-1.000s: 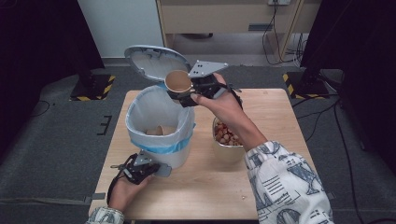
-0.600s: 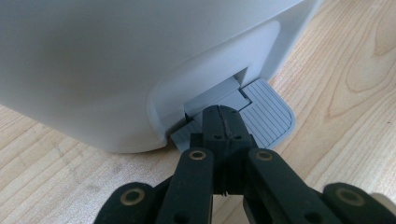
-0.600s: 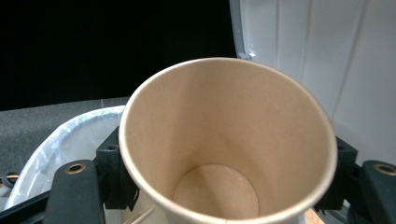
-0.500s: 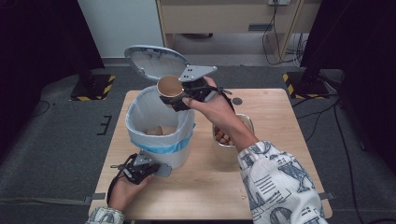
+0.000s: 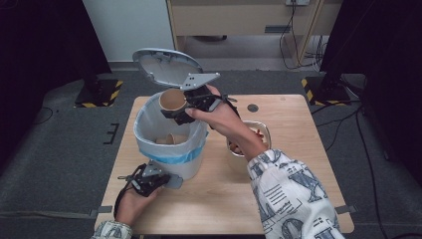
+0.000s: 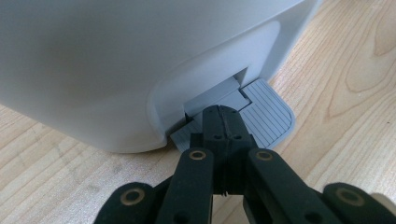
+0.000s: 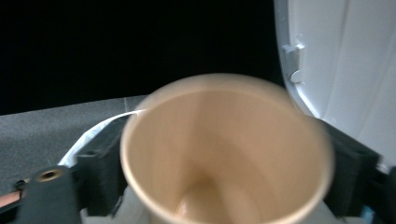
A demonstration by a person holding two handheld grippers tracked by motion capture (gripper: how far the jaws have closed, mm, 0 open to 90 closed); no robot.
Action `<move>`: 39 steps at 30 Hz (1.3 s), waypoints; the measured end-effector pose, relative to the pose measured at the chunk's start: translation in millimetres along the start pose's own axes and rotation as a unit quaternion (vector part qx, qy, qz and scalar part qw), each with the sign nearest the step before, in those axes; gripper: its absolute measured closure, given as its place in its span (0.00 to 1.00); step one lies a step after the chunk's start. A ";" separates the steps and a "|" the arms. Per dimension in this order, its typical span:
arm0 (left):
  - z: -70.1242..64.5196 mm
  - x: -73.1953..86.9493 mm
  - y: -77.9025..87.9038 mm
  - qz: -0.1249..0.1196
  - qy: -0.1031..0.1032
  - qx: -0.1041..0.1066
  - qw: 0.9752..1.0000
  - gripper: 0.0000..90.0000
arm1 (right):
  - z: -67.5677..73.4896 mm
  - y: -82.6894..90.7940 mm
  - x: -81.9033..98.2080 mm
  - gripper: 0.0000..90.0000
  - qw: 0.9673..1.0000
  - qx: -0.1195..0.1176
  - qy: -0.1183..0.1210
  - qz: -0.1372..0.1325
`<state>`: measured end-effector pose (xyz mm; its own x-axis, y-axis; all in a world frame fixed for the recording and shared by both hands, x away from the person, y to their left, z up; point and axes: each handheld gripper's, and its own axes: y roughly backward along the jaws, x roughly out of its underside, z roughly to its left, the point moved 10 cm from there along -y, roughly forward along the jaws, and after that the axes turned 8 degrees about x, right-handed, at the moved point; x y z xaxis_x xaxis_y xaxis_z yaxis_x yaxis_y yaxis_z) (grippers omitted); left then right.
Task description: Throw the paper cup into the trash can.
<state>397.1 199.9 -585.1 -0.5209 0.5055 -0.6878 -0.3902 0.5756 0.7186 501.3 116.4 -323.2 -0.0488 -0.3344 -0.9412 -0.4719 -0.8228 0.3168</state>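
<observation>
Cup [image 5: 172, 101] sits between your right gripper [image 5: 180, 110] jaws, which have just been opening, above the bin [image 5: 169, 154] | your left gripper [image 6: 223, 122], pressed together, pushes the pedal [image 6: 268, 115] | lid [image 5: 161, 65] up.

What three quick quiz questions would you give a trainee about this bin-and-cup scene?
1. True or false: the bin's lid stands open.
2. What does the left gripper press on?
3. The paper cup between the right gripper's jaws is: A) over the bin, B) in the bowl, C) on the table.

Key
1. True.
2. The bin's foot pedal, with its jaws shut.
3. A. The jaws have just been opening around the cup.
</observation>
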 end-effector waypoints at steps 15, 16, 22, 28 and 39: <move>-0.1 0.0 0.0 0.000 0.000 0.000 1.000 1.00 | -6.4 2.7 11.4 0.18 1.000 0.013 -0.008 0.020; 0.0 0.0 0.0 0.000 0.000 0.000 1.000 1.00 | -8.2 3.7 12.6 0.18 1.000 0.016 -0.010 0.020; 0.0 0.0 0.0 0.000 0.000 0.000 1.000 1.00 | -12.1 7.1 16.6 0.17 0.999 0.022 -0.016 0.025; 0.1 0.0 0.0 -0.001 0.000 0.000 1.000 1.00 | -21.2 15.1 20.3 0.14 0.999 0.034 -0.030 0.027; 0.2 0.0 0.0 -0.001 0.001 0.000 1.000 1.00 | -43.2 34.8 27.0 0.11 0.996 0.066 -0.057 0.030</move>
<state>397.2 200.0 -585.1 -0.5217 0.5027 -0.6893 -0.3907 0.5774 0.7169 521.6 58.8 -332.5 -0.1760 -0.3213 -0.9305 -0.5760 -0.7329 0.3620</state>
